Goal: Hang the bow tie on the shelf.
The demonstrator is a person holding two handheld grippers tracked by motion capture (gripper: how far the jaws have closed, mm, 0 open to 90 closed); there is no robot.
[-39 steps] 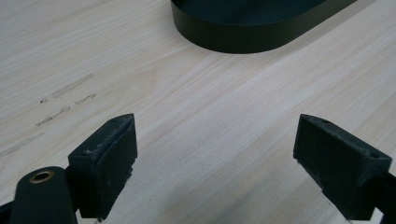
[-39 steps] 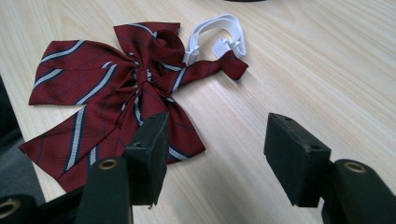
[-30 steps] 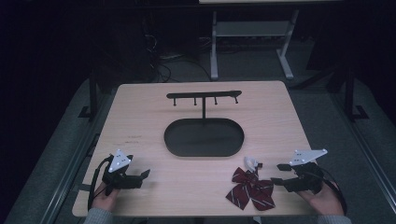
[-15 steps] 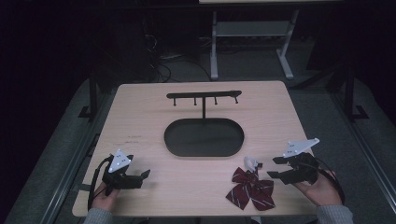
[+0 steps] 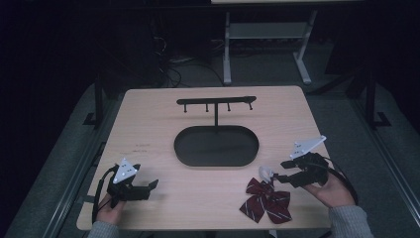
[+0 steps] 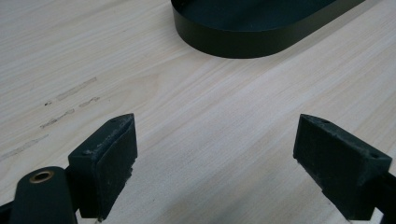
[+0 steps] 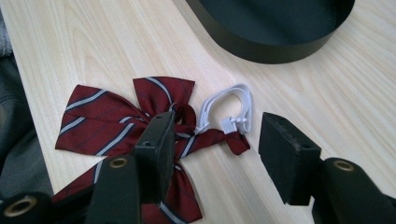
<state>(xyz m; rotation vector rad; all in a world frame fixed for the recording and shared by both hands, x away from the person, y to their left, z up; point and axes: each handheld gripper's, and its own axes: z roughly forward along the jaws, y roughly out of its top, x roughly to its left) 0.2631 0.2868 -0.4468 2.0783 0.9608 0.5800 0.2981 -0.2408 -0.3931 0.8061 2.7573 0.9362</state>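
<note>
A dark red striped bow tie [image 5: 266, 199] [image 7: 122, 122] lies near the table's front right, with a white elastic loop [image 5: 265, 171] [image 7: 229, 109] at its far end. My right gripper [image 5: 281, 177] [image 7: 217, 140] is open and hovers just right of the loop, jaws on either side of the loop's clasp, not touching it. A black stand with an oval base [image 5: 216, 145] and a peg bar [image 5: 216, 102] occupies the table's middle. My left gripper [image 5: 151, 186] [image 6: 215, 163] rests open at the front left over bare wood.
The wooden table [image 5: 148, 124] has its front edge close to both hands. The oval base's wall [image 6: 243, 44] [image 7: 271, 49] lies ahead of both grippers. Beyond the table are a dark floor with cables and a white frame [image 5: 262, 34].
My right gripper has moved left and slightly down toward the bow tie's white loop. The left gripper has stayed in place.
</note>
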